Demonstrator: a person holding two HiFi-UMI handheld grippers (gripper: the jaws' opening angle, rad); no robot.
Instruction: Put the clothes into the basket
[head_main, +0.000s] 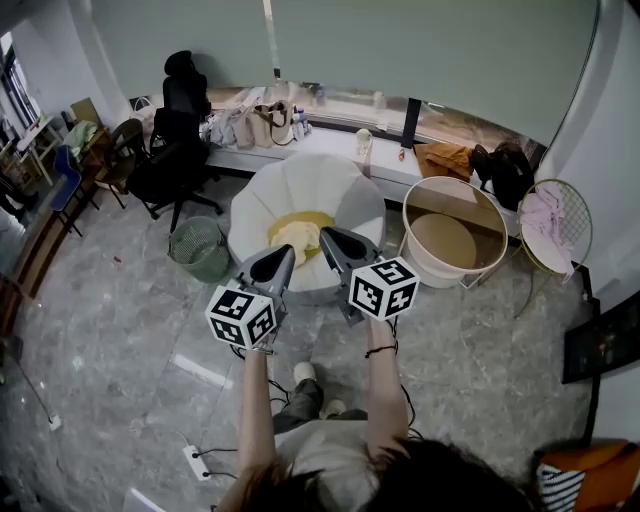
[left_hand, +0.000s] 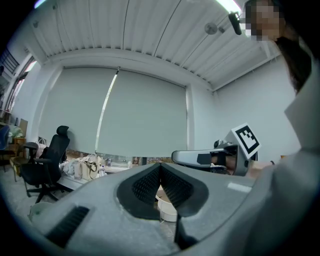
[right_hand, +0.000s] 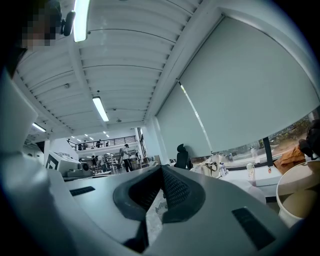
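Legible text, brands, numbers, signs: none in any view. Printed patterns only: black-and-white square markers, without letters or digits, on the left cube (head_main: 241, 316) of the left gripper (head_main: 281, 257) and the right cube (head_main: 384, 288) of the right gripper (head_main: 328, 240). Any print on the bags (head_main: 262, 125) along the far bench (head_main: 330, 148) is too small to read.

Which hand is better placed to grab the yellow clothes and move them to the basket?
Right, likely: the right gripper is beside the yellow clothes and nearer the basket. The left gripper is also close to them but farther from the basket. Both have shut, empty jaws.
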